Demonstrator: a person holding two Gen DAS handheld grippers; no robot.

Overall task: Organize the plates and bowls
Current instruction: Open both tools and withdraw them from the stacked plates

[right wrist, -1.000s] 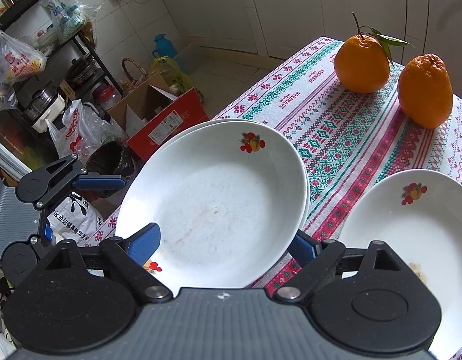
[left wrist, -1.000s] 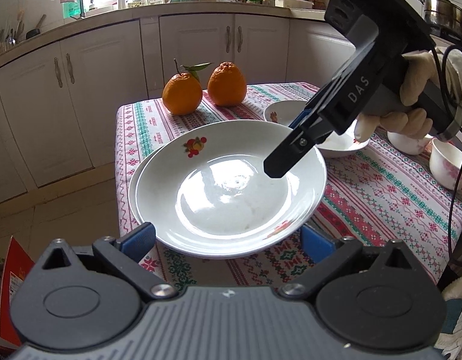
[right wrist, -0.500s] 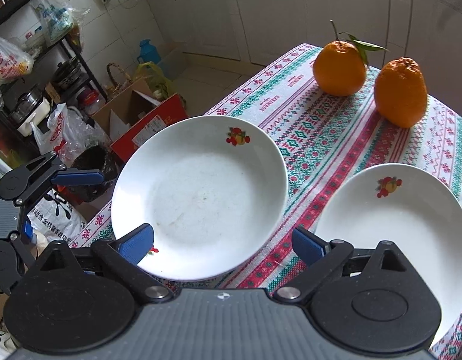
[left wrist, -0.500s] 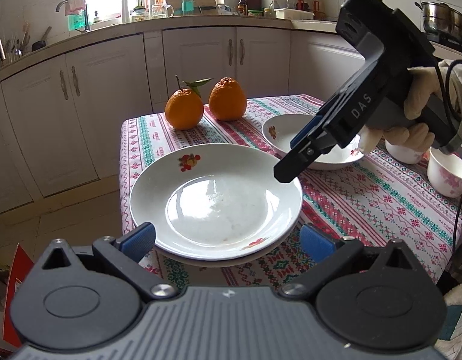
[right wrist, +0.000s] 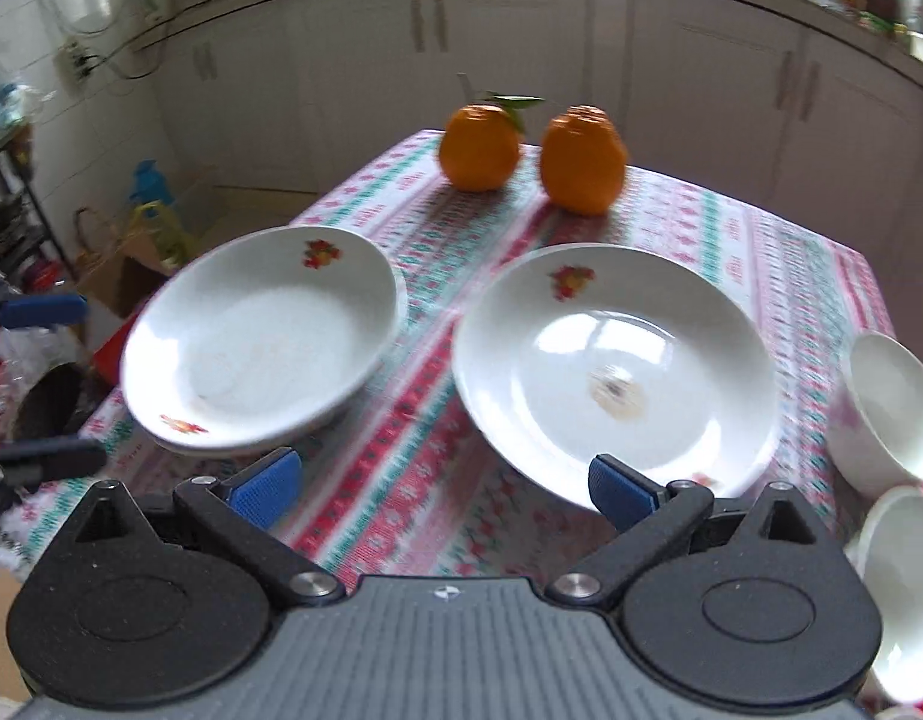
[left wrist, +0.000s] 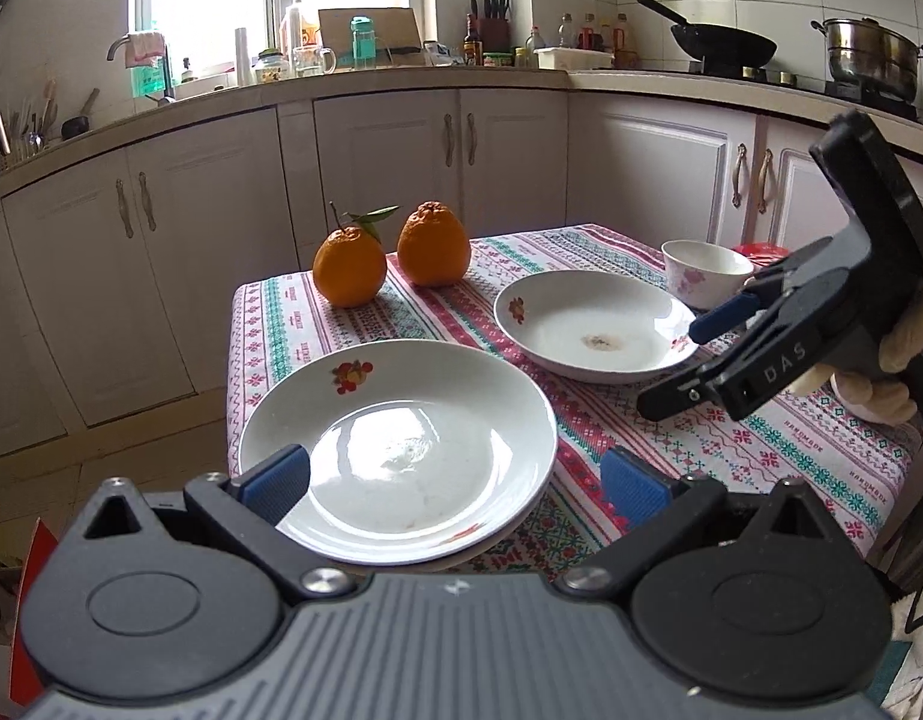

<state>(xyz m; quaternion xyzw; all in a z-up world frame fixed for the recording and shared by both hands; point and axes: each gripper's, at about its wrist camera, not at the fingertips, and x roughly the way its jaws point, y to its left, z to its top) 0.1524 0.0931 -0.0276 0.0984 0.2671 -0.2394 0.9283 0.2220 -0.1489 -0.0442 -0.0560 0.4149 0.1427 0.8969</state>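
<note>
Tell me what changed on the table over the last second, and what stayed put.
The top plate that the right gripper held over the lower plate has been set down on it and let go. That gripper, now open, has pulled back toward the second plate. The left gripper backed away slightly, open. The two oranges and bowls stayed put.

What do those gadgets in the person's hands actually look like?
Each gripper is a black plastic tool on a ribbed grey body, with two round black discs and blue pads on its two fingers. The right gripper has "DAS" in white letters on its side. The hand holding it wears a cream glove. No cable shows clearly.
</note>
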